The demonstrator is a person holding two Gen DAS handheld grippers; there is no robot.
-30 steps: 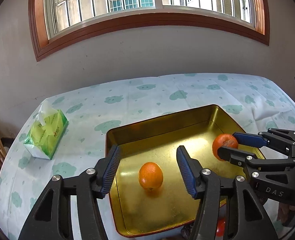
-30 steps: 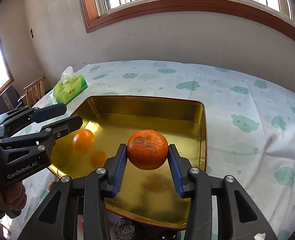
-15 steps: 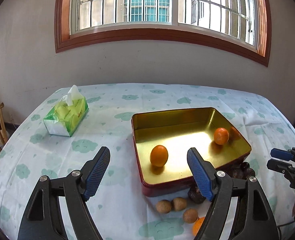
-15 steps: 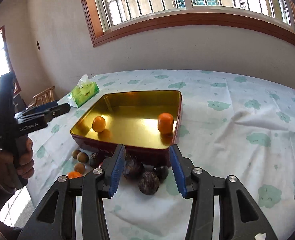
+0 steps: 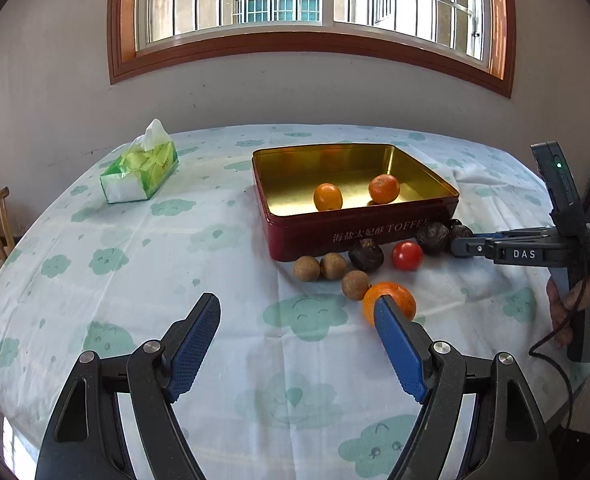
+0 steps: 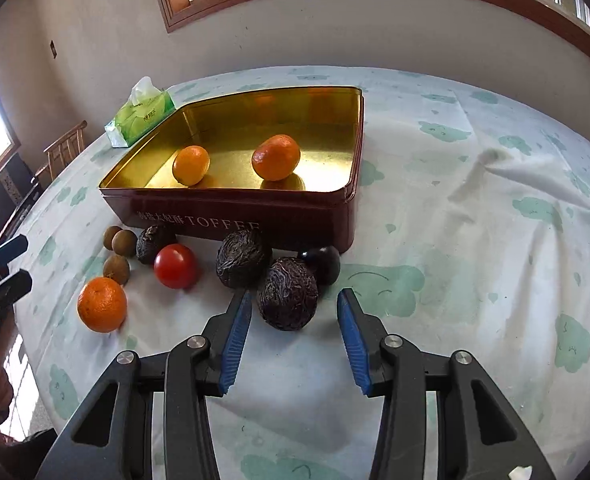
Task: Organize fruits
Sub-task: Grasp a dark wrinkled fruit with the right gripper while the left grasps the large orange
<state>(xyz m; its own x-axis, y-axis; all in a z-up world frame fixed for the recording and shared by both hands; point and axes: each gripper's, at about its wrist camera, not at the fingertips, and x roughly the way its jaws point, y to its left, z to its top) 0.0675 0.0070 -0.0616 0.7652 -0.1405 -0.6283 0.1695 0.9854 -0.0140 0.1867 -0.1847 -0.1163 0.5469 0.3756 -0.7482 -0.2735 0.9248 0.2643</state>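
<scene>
Centrally, the right claw [image 6: 293, 320] stands released, its blue pads [image 6: 235, 340] spread just short of a wrinkled dark fruit [image 6: 287, 299] lying on the counter [image 6: 475, 264]; nothing is gripped. Beside that fruit lie a second wrinkled dark fruit [image 6: 243, 258], a smooth dark plum-like fruit [image 6: 323, 263] and a third wrinkled one [image 6: 153, 242], all close to the front wall of a maroon tin [image 6: 231, 220] lettered TOFFEE. A red tomato [image 6: 175, 266] sits between the wrinkled fruits, with three small brown longan-like fruits [image 6: 117, 269] and a loose orange [image 6: 102, 309] further left. Inside the tin's gold interior rest two mandarins, one paler [image 6: 191, 165] and one deeper orange [image 6: 275, 157], apart from each other.

Likewise released, the left claw [image 5: 297, 312] hangs over the cloud-print cloth with its jaws wide and holding nothing; its right pad [image 5: 399, 354] overlaps the loose orange [image 5: 393, 300] in view, and whether they touch cannot be told. Beyond it lie the brown fruits [image 5: 333, 266], the tomato [image 5: 407, 255] and the tin [image 5: 359, 236], with the right-hand tool [image 5: 535, 250] reaching in from the side. A green tissue pack [image 5: 141, 172] stands well apart at the far left, beneath a wood-framed window [image 5: 307, 0].
</scene>
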